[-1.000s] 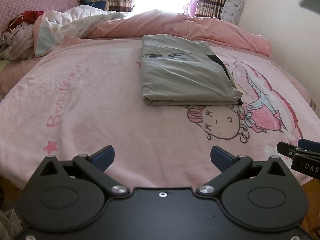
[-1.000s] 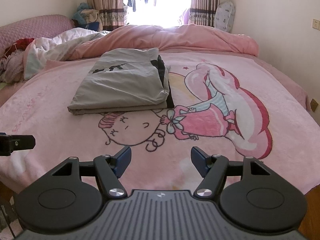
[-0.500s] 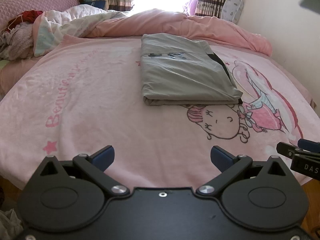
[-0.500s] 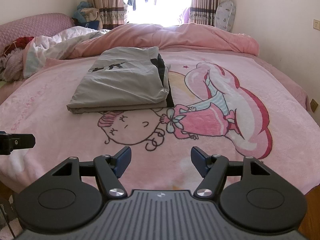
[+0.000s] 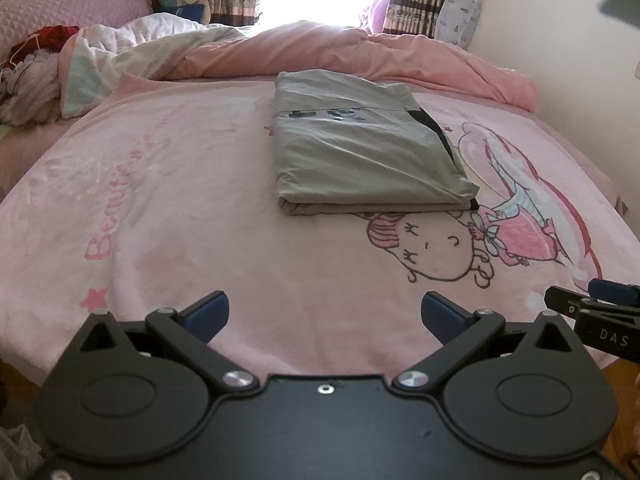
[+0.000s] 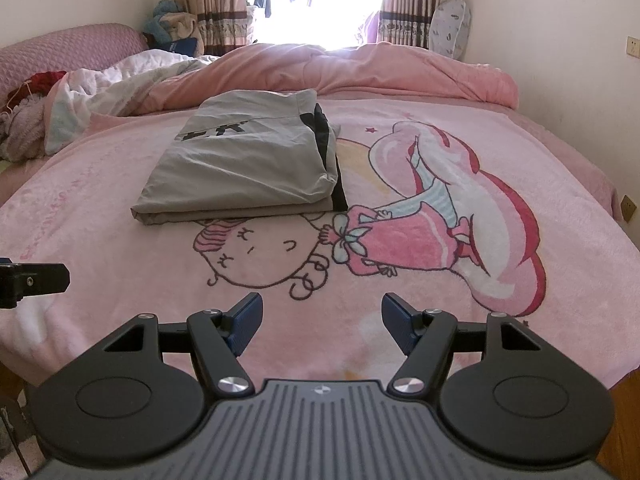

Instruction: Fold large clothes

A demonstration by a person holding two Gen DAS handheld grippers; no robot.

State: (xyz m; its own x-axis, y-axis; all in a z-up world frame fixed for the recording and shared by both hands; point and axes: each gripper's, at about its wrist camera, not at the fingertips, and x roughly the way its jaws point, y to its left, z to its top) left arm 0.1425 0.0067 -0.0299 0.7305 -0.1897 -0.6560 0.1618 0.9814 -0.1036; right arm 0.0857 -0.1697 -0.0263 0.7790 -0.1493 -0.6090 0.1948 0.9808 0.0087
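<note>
Left wrist view: nothing differs from a second ago; the left hand-held gripper (image 5: 325,312) hangs open and empty over the pink blanket (image 5: 168,216), the folded grey garment (image 5: 360,152) well ahead. Right wrist view: likewise unchanged, right hand-held gripper (image 6: 322,322) open, empty, garment ahead-left.

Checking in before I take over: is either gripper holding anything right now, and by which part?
Nothing is held. The left gripper and right gripper are both open and empty above the pink blanket; the folded grey garment lies untouched.
</note>
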